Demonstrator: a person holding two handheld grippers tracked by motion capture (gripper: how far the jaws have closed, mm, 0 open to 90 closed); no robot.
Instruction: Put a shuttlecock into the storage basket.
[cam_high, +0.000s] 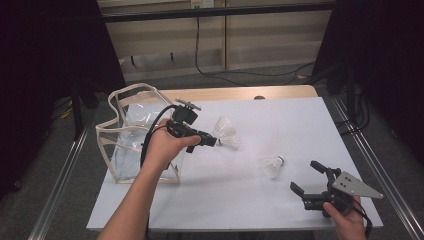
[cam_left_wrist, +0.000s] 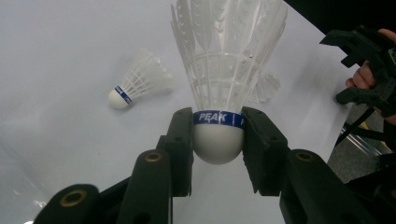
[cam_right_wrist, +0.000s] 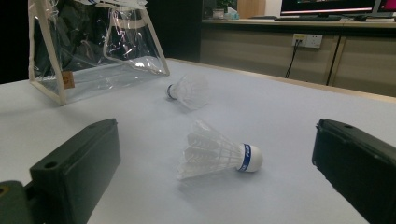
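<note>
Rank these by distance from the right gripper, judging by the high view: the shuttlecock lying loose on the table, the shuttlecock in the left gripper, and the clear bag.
1. The loose shuttlecock, lying on the white table just up and left of the right gripper.
2. The held shuttlecock, clamped in the left gripper near mid-table.
3. The clear bag, at the table's far left edge.

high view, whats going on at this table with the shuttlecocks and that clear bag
A person works with two handheld grippers. The left gripper is shut on the white cork of a white feathered shuttlecock with a blue band, holding it beside the clear plastic bag with cream trim. A second white shuttlecock lies on the white table, in front of the open right gripper.
</note>
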